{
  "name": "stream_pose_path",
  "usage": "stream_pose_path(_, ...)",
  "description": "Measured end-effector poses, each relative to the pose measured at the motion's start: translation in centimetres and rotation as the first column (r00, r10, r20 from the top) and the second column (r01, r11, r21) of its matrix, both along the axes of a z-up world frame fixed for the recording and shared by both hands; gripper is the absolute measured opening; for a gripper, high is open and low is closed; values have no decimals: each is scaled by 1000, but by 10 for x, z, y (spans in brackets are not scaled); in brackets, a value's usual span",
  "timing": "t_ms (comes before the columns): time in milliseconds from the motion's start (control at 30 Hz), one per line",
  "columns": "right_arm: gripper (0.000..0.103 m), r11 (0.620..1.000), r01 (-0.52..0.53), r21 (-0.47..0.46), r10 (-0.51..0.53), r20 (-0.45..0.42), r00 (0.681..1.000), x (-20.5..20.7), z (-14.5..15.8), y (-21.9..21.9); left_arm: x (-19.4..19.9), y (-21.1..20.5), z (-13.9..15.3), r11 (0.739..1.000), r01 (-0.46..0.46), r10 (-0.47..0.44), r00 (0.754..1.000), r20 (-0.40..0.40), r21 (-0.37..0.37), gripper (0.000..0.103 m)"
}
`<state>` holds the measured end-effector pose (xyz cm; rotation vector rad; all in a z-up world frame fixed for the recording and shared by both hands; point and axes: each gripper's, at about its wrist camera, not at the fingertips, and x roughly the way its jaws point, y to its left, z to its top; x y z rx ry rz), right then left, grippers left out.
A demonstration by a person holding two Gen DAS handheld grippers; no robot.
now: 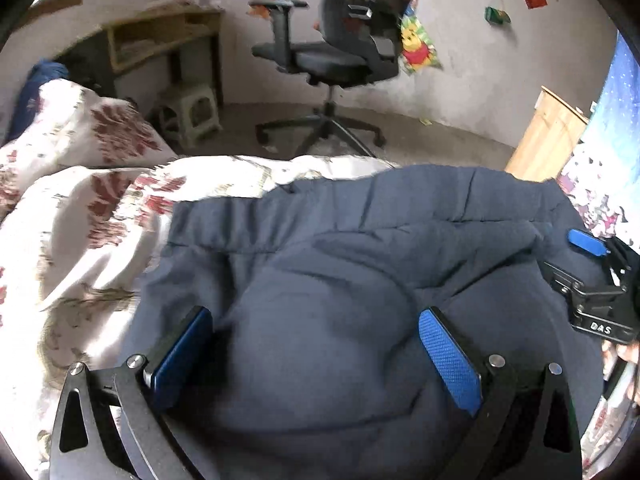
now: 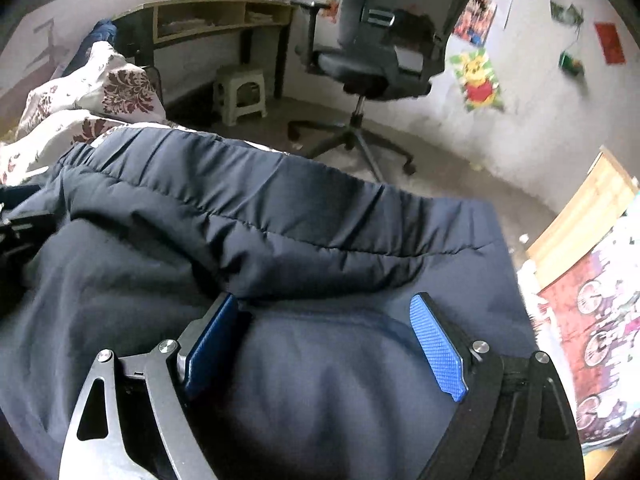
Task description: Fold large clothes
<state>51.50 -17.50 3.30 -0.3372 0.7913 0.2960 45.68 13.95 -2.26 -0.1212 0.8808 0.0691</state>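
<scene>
My left gripper point(image 1: 316, 344) hangs above a navy padded garment point(image 1: 360, 248), jaws spread wide, the blue pads point(image 1: 448, 360) standing apart with only a soft swell of dark cloth below and between them; they pinch nothing. My right gripper point(image 2: 326, 338) is the same: jaws wide, pads point(image 2: 436, 344) clear of the fabric, and the garment point(image 2: 240, 208) bulging up in the gap without being clamped. The garment lies bunched on a bed over a white quilt with red floral print point(image 1: 100, 208), its stitched hem running across the far side, toward the floor. From the left camera I see the other gripper point(image 1: 596, 280) at the garment's right edge, blurred, so I cannot tell if it touches the cloth there. Beyond the bed stand a grey office chair point(image 1: 340, 56), a pale plastic stool point(image 2: 240, 96) and a wooden desk point(image 2: 216, 20) against the wall.
</scene>
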Motion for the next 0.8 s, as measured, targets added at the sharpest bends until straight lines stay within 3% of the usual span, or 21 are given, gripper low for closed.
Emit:
stream_pose_path(267, 84, 987, -50, -154, 78, 187, 979, -31, 25, 25, -29, 18, 18, 994, -83, 73, 989, 127, 73, 103)
stream_pose_path(433, 84, 979, -69, -194, 121, 268, 956, -47, 38, 37, -50, 37, 24, 985, -140, 120, 976, 182, 96, 103)
stream_pose_path(567, 84, 977, -76, -202, 137, 312, 940, -56, 46, 41, -64, 49, 22, 981, -158, 136, 974, 181, 113, 103)
stream_pose_path(800, 84, 983, -51, -178, 109, 335, 936, -58, 52, 30, -74, 73, 9, 978, -183, 172, 979, 107, 98, 103)
